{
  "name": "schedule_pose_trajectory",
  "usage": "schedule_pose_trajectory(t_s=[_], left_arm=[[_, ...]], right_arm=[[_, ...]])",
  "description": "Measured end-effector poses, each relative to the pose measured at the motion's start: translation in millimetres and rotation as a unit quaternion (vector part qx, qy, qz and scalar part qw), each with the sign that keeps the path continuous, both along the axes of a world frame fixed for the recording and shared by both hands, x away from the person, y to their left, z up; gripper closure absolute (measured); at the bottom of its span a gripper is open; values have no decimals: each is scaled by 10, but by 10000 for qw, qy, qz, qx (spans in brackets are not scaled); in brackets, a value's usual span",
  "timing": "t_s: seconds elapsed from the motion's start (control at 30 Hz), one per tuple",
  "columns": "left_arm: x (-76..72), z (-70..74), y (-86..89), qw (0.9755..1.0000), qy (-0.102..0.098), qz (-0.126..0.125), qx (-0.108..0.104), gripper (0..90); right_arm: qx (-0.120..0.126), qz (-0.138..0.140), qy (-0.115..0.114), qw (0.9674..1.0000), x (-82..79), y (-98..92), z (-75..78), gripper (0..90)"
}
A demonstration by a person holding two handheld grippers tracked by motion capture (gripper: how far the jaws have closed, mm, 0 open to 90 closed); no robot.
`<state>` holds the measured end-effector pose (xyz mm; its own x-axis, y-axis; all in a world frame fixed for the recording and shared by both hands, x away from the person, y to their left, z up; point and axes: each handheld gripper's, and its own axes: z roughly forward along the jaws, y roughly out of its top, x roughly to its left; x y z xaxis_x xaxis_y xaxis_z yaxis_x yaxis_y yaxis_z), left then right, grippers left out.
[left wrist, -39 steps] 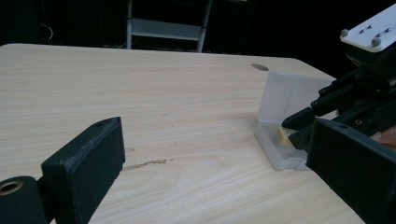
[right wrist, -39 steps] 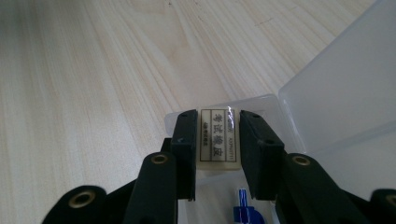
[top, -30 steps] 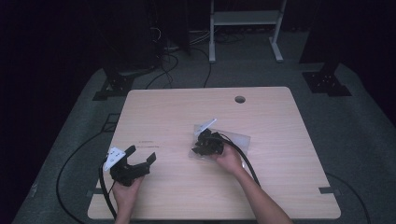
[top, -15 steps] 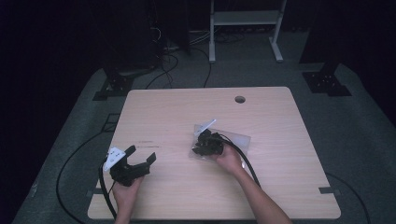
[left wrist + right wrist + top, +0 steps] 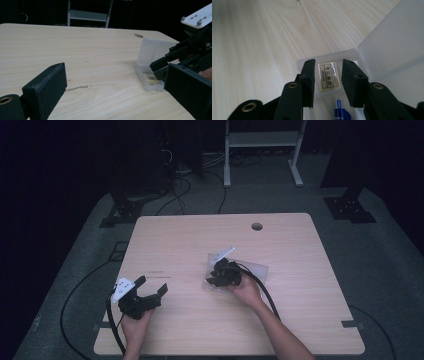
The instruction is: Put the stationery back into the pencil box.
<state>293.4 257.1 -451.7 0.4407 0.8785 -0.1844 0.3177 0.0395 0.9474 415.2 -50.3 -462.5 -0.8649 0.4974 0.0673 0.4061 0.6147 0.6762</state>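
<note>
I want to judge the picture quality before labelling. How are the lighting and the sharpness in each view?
High view: dim, the room around the table almost black, the right gripper a dark shape with little detail. Left gripper view: wood well lit, its own near jaws soft. Right gripper view: bright and slightly washed out, the eraser label sharp, the translucent box lid hazy.

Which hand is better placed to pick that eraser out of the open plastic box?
Right. The right gripper has just been opening, its jaws either side of the eraser in the box. The left gripper is well away.
</note>
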Motion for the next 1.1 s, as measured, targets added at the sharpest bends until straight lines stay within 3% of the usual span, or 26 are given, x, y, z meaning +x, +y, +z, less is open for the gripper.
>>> schedule_pose_trajectory(t_s=[0.53,0.77,1.1], left_arm=[[-3,-18,-29,10000,23,-33,76,34],[3,-21,-21,10000,37,-36,56,34],[14,-36,-71,9999,75,-61,89,34]], right_arm=[[273,91,-104,9995,-188,-363,130,449],[312,66,-148,9994,-338,-542,188,426],[411,-61,-217,9989,-422,-807,268,397]])
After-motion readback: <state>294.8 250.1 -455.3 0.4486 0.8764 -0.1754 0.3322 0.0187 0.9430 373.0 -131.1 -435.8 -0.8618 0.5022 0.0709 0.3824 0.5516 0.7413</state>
